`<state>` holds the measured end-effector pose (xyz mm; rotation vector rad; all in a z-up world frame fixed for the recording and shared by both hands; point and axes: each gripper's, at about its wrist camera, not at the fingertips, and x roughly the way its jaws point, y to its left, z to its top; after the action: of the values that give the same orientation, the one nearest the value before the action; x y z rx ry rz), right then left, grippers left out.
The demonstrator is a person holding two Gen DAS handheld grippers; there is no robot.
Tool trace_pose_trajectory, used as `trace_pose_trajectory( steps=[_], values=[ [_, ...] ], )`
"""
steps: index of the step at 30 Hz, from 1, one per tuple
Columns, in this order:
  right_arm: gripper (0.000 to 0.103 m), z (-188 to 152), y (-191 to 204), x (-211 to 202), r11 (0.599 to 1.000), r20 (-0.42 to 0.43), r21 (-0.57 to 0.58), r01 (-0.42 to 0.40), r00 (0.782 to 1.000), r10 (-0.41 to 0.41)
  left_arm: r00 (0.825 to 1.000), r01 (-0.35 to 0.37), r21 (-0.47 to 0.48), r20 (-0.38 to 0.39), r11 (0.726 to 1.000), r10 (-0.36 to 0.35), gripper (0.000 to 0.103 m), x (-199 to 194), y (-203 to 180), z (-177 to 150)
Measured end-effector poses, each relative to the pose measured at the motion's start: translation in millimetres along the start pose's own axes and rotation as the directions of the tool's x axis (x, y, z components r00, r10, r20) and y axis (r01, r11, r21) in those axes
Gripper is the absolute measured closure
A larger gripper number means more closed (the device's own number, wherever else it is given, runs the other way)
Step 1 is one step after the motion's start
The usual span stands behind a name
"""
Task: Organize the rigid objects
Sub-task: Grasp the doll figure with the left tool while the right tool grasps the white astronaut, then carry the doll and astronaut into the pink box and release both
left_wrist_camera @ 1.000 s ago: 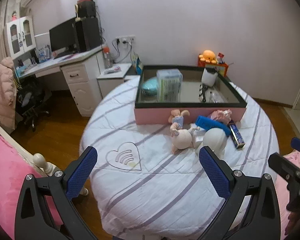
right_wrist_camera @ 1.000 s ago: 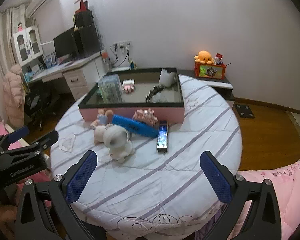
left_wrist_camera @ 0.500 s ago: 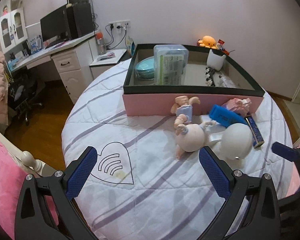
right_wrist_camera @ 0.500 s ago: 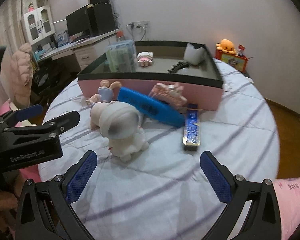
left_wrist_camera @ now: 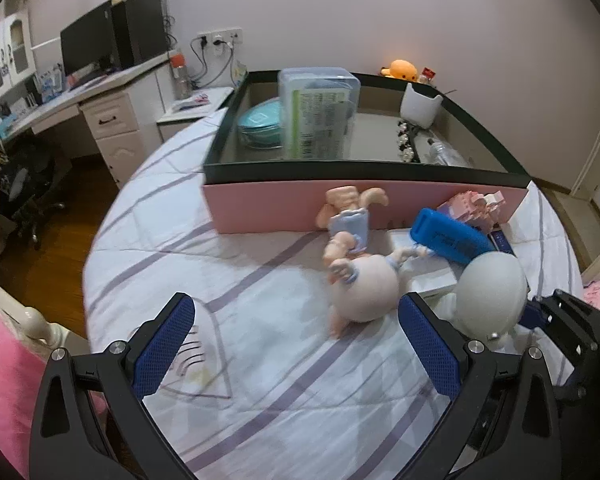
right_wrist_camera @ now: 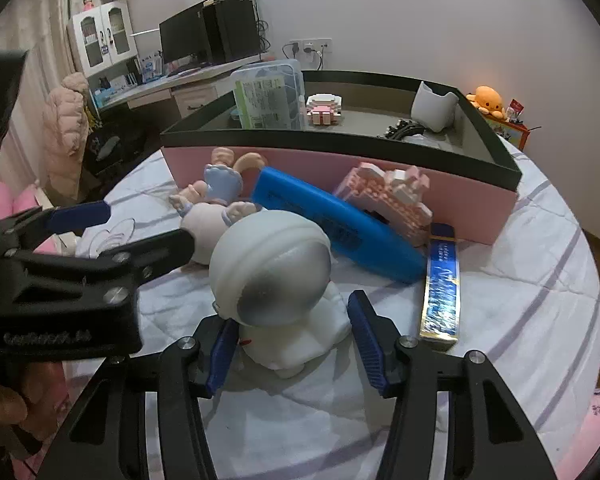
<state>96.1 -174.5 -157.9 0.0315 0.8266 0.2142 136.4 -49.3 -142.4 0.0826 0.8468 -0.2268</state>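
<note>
Right wrist view: right gripper (right_wrist_camera: 294, 348) with jaws closing around the white astronaut figure (right_wrist_camera: 278, 280); body of the figure between the blue pads, a slight gap visible on each side, so not yet pressed.
Left wrist view: left gripper (left_wrist_camera: 296, 346) wide open, nothing between the pads, only the striped bed cover (left_wrist_camera: 228, 272) below.
Astronaut figure: upright near the middle of the round bed, just in front of the box's pink wall.
Doll (right_wrist_camera: 216, 204): lying beside the astronaut, feet against the pink wall.
Blue case (right_wrist_camera: 336, 224): leaning behind the astronaut, touching the pink brick model (right_wrist_camera: 388, 200).
Foil box (right_wrist_camera: 442, 284): flat toward the bed's right edge, one end at the pink wall.
Open box (right_wrist_camera: 340, 172): at the bed's far edge; clear container (right_wrist_camera: 270, 98), white holder (right_wrist_camera: 436, 110) and small brick model (right_wrist_camera: 324, 110) inside.
</note>
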Motion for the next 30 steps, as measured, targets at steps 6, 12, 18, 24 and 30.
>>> trace_pose_trajectory(
  steps=[6, 12, 18, 24, 30],
  values=[
    [0.048, -1.2, -10.0, -0.4, 1.000, -0.003, 0.017, 0.005, 1.000, -0.005, 1.000, -0.014, -0.023, -0.001, 1.000, 0.014, 0.000, 13.7, -5.6, 9.4],
    [0.048, 0.1, -13.0, 1.5, 1.000, -0.004, 0.031, -0.005, 1.000, 0.005, 0.999, 0.015, -0.050, -0.048, 0.999, -0.018, 0.015, 37.2, -5.7, 12.0],
    [0.048, 0.6, -14.4, 1.6, 0.999, -0.003, 0.044, -0.012, 1.000, 0.012, 0.996, 0.074, -0.034, -0.045, 0.997, -0.075, 0.058, 35.4, -11.0, 14.1],
    [0.048, -0.6, -15.7, -2.6, 0.997, 0.000, 0.064, -0.031, 1.000, 0.031, 0.997, 0.073, -0.028, -0.038, 0.997, -0.074, 0.060, 26.4, -6.3, 9.0],
    [0.048, 0.2, -14.3, -10.7, 0.996, 0.013, 0.075, -0.049, 0.999, 0.048, 0.998, 0.057, -0.029, -0.020, 0.998, -0.057, 0.060, 11.6, 4.3, 6.1]
  ],
)
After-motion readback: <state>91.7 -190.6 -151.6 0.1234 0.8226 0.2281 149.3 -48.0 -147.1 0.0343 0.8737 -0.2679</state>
